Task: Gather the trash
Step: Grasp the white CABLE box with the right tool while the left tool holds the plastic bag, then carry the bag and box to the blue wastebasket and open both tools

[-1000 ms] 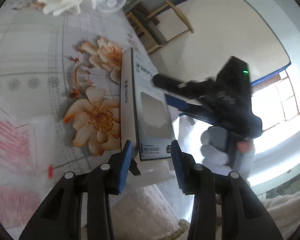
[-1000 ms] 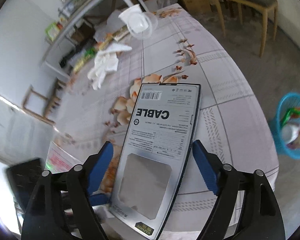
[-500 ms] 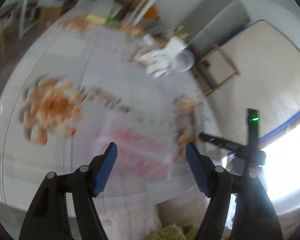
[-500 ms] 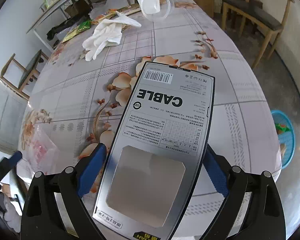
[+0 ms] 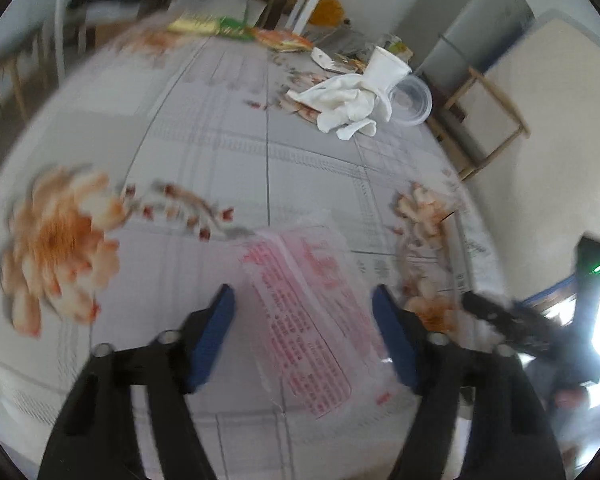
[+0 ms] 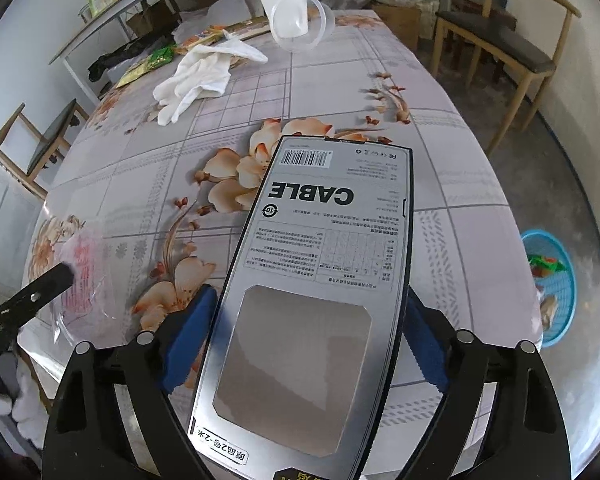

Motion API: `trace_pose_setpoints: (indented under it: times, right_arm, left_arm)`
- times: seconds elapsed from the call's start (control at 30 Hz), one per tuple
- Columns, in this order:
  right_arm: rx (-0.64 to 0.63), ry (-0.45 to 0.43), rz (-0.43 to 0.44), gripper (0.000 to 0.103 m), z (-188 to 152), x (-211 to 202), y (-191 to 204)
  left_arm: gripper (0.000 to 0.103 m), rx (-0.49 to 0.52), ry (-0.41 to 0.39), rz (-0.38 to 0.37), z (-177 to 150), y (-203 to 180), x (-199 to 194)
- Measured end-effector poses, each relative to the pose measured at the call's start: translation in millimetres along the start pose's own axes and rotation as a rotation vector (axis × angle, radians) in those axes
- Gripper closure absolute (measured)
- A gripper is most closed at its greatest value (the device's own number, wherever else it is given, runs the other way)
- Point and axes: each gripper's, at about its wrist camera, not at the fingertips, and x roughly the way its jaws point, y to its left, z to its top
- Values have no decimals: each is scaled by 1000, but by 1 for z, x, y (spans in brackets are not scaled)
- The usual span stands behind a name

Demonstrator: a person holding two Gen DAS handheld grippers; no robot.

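right gripper clamped on the edges of a flat cable box, held above the table; a blue basket sits on the floor at 3 o'clock. left gripper spread wide over a clear plastic wrapper at 6 o'clock. risks: the thin box may twist out of its edge grip; the limp wrapper may slide away as the jaws close.
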Motion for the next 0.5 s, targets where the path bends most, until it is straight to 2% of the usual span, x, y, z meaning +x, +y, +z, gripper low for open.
trace_pose_setpoints:
  times: [0.1, 0.3, 0.5]
  right_arm:
    - [0, -11, 15, 21, -1, -1, -2]
    - [22, -28, 77, 24, -3, -5, -12]
    - [150, -78, 293, 24, -5, -21, -47]
  left_arm:
    - [60, 103, -23, 76, -4, -11, 4]
    - [87, 199, -42, 94, -10, -26, 6]
    - [92, 247, -85, 50, -2, -50, -14]
